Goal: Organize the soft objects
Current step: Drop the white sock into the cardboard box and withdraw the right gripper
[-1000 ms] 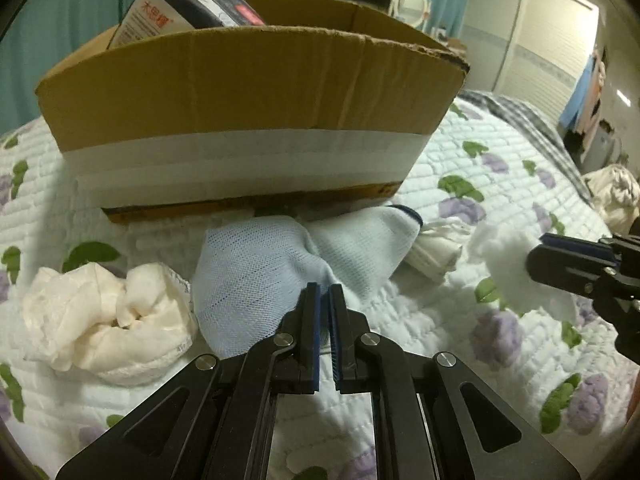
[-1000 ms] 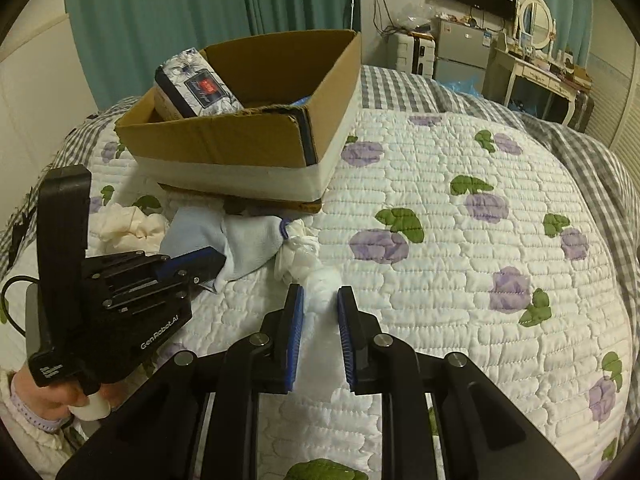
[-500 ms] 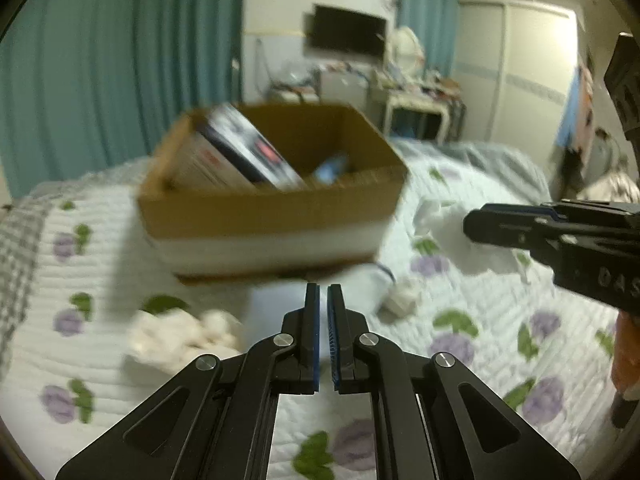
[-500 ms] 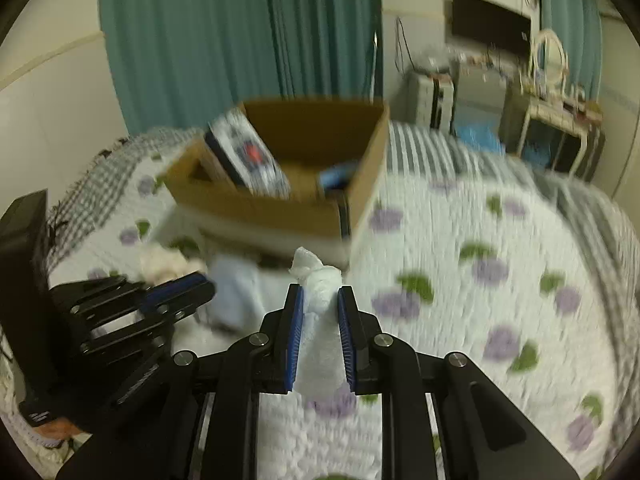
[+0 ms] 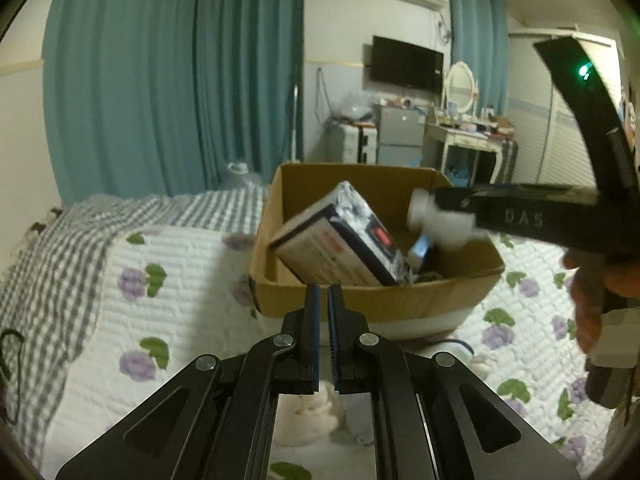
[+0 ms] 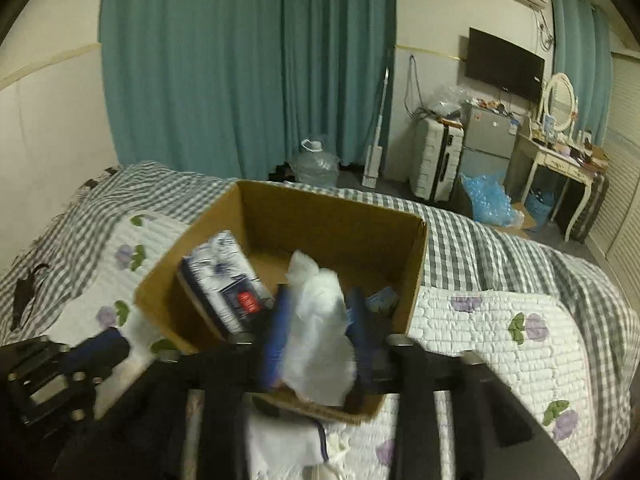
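I'm holding right gripper (image 6: 316, 332) over one cardboard box (image 6: 412, 272), clamping one white cloth wad (image 6: 320, 336); left gripper (image 5: 323, 308) hanging empty, fingers together; one tissue pack (image 5: 340, 236) leaning inside box

Home bedroom: quilted bed (image 6: 500, 344), vanity mirror (image 6: 560, 98).

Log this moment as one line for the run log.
right hand-held gripper: shut on crumpled white soft cloth, above open brown cardboard box | left hand-held gripper: shut, empty | cloth: not yet released
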Tool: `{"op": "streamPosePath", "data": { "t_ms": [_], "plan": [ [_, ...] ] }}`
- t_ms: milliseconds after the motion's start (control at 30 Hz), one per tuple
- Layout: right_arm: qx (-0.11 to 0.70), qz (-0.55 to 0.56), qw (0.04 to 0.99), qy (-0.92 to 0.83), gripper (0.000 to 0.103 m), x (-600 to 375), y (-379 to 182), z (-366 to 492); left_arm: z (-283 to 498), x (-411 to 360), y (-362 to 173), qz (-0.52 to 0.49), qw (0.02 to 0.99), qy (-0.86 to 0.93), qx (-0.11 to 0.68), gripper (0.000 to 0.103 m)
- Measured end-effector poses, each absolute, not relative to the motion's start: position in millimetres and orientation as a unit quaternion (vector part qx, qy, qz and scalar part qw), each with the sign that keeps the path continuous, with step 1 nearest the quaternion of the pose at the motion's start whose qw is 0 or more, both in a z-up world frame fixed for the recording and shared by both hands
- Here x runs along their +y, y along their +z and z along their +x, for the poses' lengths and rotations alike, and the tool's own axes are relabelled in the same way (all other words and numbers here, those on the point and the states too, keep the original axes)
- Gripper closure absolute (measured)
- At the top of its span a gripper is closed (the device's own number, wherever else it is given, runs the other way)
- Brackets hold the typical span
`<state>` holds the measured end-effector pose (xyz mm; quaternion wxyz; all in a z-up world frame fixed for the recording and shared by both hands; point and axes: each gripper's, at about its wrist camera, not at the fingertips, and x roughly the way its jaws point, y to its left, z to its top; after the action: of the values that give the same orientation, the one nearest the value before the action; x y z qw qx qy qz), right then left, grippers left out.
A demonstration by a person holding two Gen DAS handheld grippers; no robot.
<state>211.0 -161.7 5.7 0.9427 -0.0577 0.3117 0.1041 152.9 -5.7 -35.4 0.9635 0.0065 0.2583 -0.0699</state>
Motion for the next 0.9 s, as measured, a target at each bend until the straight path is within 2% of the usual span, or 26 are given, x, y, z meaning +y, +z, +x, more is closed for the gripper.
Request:
{"op": "streamPosePath", "data": {
  "t_ms": [33,67,300,633,900],
  "plan": [
    [0.312,-0.053,0.943,0.103,0.021,-161.9,2.5,215.0,152.8,-5.1,-35.4,0.005,0.964,-0.072,0.256,0.096],
    [0.304,-0.043,0.946,0.103,0.018,-163.9,0.3,215.2,153.1,-3.8,-35.3,0.003,0.965,-0.075,0.253,0.096],
    [0.295,-0.037,0.946,0.129,0.018,-173.1,6.0,188.8,126.2,-3.1,-10.4,-0.008,0.975,-0.102,0.196,0.096],
    [0.39,0.054,0.888,0.239,0.018,-181.9,55.4,128.2,71.6,-15.2,13.2,0.009,0.979,-0.15,0.135,0.096],
    [0.434,0.099,0.851,0.279,0.018,-163.7,55.1,98.9,44.1,-24.7,20.7,0.036,0.982,-0.157,0.098,0.096]
  ]
}}
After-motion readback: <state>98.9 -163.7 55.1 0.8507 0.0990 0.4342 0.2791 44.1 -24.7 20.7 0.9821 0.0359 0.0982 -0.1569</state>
